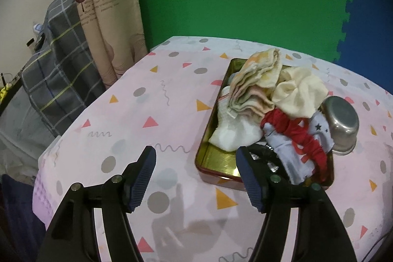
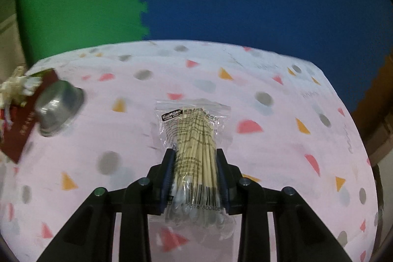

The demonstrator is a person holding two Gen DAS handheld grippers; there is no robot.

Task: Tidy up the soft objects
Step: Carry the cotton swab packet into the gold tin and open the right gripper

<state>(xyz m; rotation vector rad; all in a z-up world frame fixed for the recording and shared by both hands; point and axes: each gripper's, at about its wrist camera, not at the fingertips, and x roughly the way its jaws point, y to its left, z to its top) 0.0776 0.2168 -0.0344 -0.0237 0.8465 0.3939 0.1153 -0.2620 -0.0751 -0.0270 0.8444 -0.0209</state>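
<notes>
A gold-lined tin tray point(image 1: 216, 158) on the table holds a heap of soft things: a folded pastel cloth point(image 1: 258, 80), a cream cloth point(image 1: 297, 90), a white sock point(image 1: 235, 134) and a pale blue garment with red trim point(image 1: 297, 146). My left gripper point(image 1: 196, 158) hangs open over the tray's near left corner, nothing between its fingers. In the right wrist view my right gripper point(image 2: 195, 158) is shut on a clear bag of cotton swabs point(image 2: 194, 129), lifted above the tablecloth. The tray's red side point(image 2: 22, 124) shows at the far left there.
A small steel bowl point(image 1: 341, 124) lies tipped against the tray's right side, and the same bowl point(image 2: 57, 109) appears left of the swab bag. The pink patterned tablecloth point(image 1: 137, 114) covers the table. A checked cloth point(image 1: 59, 70) and curtain point(image 1: 103, 16) hang off the left edge.
</notes>
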